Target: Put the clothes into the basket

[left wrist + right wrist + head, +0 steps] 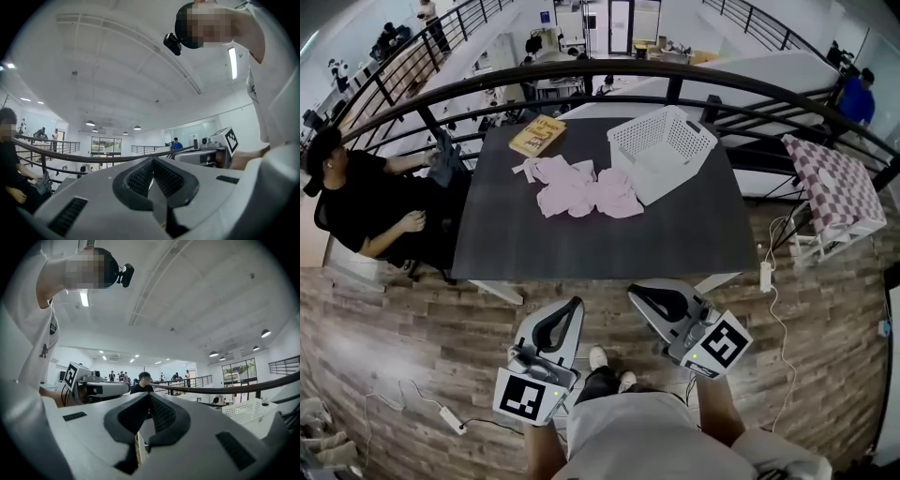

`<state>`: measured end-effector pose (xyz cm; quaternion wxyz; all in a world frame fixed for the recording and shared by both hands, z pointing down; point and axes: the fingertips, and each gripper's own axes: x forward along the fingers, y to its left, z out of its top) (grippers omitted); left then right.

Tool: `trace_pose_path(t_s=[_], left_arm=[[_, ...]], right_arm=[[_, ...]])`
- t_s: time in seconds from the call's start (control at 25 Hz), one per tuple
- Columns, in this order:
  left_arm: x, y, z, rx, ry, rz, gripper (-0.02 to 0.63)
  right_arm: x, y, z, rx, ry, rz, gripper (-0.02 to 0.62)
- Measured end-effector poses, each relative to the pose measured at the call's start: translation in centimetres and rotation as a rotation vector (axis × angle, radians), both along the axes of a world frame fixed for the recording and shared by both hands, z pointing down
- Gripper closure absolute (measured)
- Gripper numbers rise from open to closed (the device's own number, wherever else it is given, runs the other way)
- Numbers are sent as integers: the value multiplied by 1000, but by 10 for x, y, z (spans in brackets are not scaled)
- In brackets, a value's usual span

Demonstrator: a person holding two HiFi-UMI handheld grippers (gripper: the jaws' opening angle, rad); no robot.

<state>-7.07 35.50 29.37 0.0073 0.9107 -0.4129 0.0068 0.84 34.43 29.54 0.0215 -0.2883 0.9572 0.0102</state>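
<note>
Left gripper (573,304), right gripper (637,293): both were closed, empty, short of table (581,248). Clothes (581,190) lay just beside basket (680,172). Best approach: open wide, pinch bunched folds, clear rim.

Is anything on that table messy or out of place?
The pink clothes lie crumpled in a heap on the table; the white basket beside them sits at an angle to its edges. Nothing looks broken.

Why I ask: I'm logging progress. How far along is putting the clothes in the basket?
Done: nothing; the basket looks empty. In hand: nothing; the left claw and right claw are shut, empty, short of the table. Left: all the pink clothes, lying on the table beside the basket.
</note>
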Motion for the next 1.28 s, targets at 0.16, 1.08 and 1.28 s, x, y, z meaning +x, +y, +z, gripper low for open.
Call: trace_pose_path(t_s=[0.16,1.08,1.28], left_arm=[[-12,-19,3,-5,2,17,603],[-38,-112,14,-18,19,60,603],[-34,-137,22,-26,8,36,603]], right_arm=[[-13,-19,2,-5,6,7,579],[-43,-109,12,-28,34,33,580],[-40,-136,19,-33,30,5,580]])
